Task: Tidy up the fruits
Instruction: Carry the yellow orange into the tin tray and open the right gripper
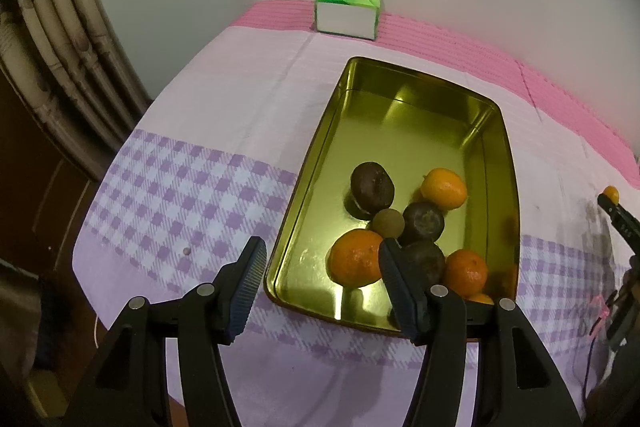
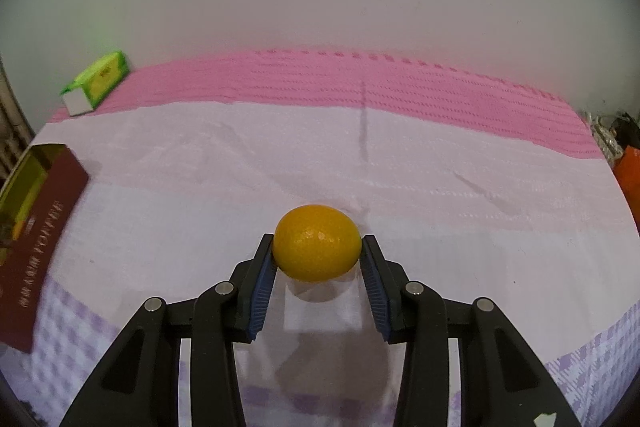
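Observation:
A gold metal tray (image 1: 316,163) lies on the cloth and holds several fruits: oranges (image 1: 354,263), dark passion fruits (image 1: 372,187) and a small brown longan (image 1: 387,223). My left gripper (image 1: 322,269) is open and empty, hovering over the tray's near left corner. My right gripper (image 2: 318,259) is shut on a yellow-orange fruit (image 2: 317,247), held just above the cloth. That fruit and gripper also show at the far right of the left wrist view (image 1: 611,194). The tray's dark red outer wall (image 2: 36,239) shows at the left of the right wrist view.
A green tissue box (image 1: 347,9) stands at the table's far edge by the wall; it also shows in the right wrist view (image 2: 96,83). The table carries a white, pink and purple-check cloth (image 1: 224,99). A curtain (image 1: 52,39) hangs left. An orange object (image 2: 628,171) sits far right.

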`<state>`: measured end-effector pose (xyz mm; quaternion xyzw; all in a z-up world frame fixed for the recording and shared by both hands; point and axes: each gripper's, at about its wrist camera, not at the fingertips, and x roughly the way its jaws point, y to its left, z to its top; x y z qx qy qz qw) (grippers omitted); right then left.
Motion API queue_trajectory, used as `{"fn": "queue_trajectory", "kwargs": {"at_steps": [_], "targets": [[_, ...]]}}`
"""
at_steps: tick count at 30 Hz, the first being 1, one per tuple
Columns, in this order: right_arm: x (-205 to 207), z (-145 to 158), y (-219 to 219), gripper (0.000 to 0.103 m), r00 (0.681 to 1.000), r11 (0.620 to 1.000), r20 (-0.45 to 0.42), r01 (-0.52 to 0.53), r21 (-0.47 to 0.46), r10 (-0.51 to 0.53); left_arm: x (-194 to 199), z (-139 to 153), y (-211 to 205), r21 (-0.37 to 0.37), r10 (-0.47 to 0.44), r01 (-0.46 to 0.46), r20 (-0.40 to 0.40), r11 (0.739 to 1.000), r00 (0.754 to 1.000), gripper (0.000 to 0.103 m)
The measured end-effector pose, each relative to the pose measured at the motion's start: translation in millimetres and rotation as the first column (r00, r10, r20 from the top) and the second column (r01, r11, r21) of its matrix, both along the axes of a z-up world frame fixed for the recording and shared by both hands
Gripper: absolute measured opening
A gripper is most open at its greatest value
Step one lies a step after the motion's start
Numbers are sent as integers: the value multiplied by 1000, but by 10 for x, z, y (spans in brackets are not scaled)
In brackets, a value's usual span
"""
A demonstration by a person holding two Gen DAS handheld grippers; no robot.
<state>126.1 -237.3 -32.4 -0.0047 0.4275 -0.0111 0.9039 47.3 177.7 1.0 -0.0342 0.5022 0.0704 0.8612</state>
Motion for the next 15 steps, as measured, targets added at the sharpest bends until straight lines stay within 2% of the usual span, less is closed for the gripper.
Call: {"fn": "queue_trajectory", "kwargs": {"at_steps": [2,4,9,15], "targets": [[-26,86,111,39,1000,1000,11,-26,12,26,-16,7,15,13,9,-9,0,1000,1000,67],[-46,170,249,39,998,998,20,-58,23,58,-40,19,28,17,17,-17,2,1000,1000,69],[-115,372,736,39,985,984,42,-169,51,167,-111,47,44,22,15,-15,11,1000,1000,70],[-212,529,1420,39,948,946,49,-316,69,313,-185,94,46,34,11,-12,29,999,1000,71]]}}
